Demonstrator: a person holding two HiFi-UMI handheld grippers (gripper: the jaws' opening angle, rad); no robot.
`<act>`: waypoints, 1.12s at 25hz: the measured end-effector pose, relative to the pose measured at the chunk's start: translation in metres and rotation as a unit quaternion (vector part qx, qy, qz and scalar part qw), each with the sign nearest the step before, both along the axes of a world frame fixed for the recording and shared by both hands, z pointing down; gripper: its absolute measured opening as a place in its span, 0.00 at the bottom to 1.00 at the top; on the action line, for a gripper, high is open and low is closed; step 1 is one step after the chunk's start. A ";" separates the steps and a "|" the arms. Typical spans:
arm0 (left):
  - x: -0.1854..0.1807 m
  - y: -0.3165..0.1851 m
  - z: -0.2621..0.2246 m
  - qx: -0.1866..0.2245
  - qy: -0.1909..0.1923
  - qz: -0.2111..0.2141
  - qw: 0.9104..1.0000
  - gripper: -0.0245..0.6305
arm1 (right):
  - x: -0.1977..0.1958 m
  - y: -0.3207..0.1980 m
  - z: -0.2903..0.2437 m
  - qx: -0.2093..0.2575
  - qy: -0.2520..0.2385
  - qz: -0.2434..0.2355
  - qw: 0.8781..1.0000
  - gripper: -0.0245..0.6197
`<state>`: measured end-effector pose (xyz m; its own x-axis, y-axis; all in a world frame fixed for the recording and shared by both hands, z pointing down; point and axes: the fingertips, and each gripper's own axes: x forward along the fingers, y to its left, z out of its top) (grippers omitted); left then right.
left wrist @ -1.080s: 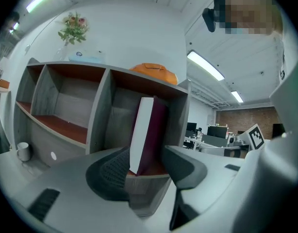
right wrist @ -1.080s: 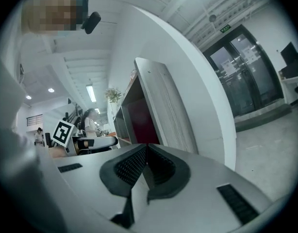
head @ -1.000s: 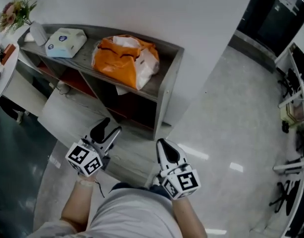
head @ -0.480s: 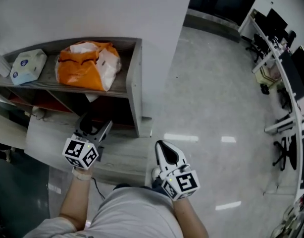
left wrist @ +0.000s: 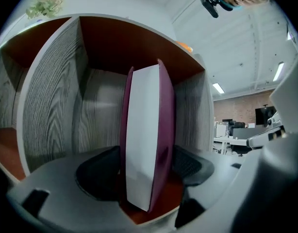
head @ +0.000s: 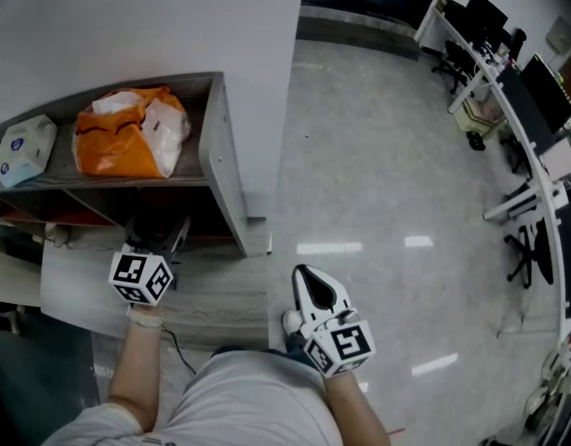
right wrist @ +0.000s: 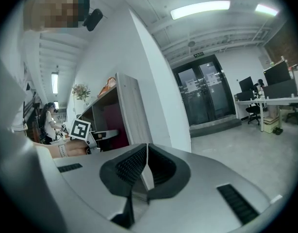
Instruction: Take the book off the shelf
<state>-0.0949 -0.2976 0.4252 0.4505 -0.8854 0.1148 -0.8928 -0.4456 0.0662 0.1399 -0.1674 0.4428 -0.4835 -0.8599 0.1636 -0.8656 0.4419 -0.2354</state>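
straddling the book [left wrist: 148, 125], left hand-held gripper [left wrist: 145, 170]

Between the jaws of the left gripper [left wrist: 144, 171], an upright book [left wrist: 148, 140], not pressed on either side. Left of it, free room up to the divider [left wrist: 47, 91]; right of it, only a narrow slot before the side wall [left wrist: 193, 115]. Ahead of the right gripper [right wrist: 145, 166], open floor [right wrist: 246, 159]; at its left, the shelf end panel [right wrist: 132, 110].

Left gripper [head: 163, 233] spread, right gripper [head: 306, 277] closed
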 end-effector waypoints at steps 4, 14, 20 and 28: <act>-0.002 -0.009 0.000 0.003 -0.002 0.000 1.000 0.53 | 0.002 -0.001 0.001 0.000 -0.004 0.004 1.000 0.07; 0.003 -0.016 0.013 -0.023 0.005 0.020 1.000 0.55 | 0.000 -0.008 0.001 -0.002 -0.011 -0.005 1.000 0.07; 0.002 -0.006 0.014 -0.018 -0.009 0.002 1.000 0.52 | -0.007 -0.014 0.002 -0.002 -0.015 -0.025 1.000 0.07; -0.007 0.017 0.015 -0.023 -0.015 -0.022 0.999 0.47 | -0.016 -0.018 0.000 -0.001 -0.019 -0.060 0.998 0.07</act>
<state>-0.1023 -0.2804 0.4405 0.4077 -0.8972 0.1696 -0.9130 -0.4037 0.0592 0.1237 -0.1850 0.4433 -0.5882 -0.7958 0.1438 -0.7973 0.5408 -0.2680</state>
